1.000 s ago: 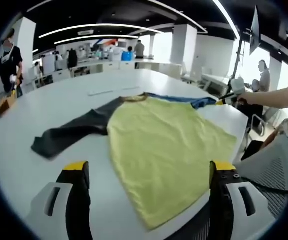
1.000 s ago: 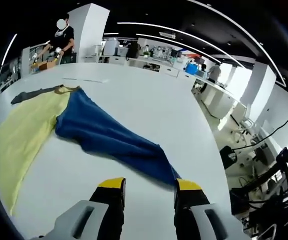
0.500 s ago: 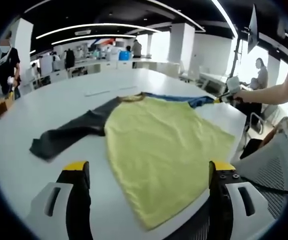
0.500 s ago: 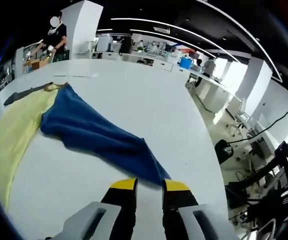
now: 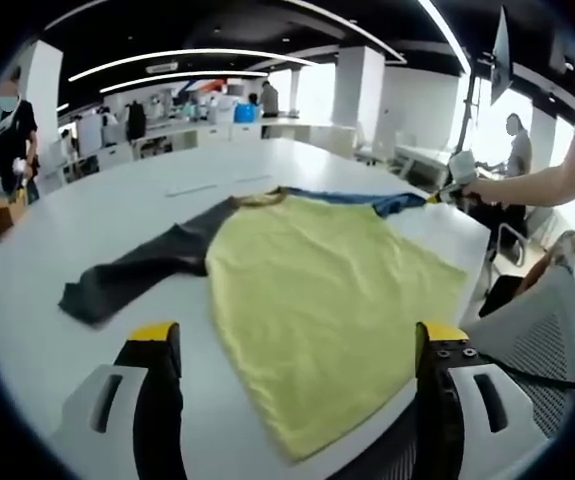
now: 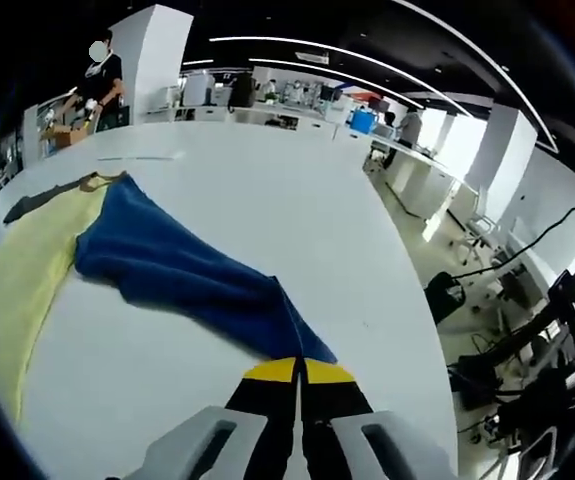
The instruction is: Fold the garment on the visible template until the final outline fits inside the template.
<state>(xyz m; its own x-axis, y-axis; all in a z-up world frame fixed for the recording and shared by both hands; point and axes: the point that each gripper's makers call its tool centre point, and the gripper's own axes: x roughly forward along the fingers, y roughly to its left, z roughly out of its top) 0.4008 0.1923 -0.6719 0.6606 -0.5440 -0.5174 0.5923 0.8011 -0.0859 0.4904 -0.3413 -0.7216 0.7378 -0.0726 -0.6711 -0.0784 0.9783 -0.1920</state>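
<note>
Right gripper (image 6: pixel 295 372) clenched on cuff of blue sleeve (image 6: pixel 192 288); left gripper (image 5: pixel 292 345) spread wide, grasping nothing, hovering at hem of yellow body (image 5: pixel 322 300). Garment (image 5: pixel 297 290) flat on white table (image 5: pixel 117 210), grey sleeve (image 5: pixel 142 272) out to its far side. Light, limp, likely to drag and wrinkle. Best taken at cuffs, hem corners, shoulder seams. Template outline not discernible.

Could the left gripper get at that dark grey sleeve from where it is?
Probably yes. The left gripper is open, and the dark grey sleeve lies flat on the white table ahead and to its left, with bare tabletop between them.
</note>
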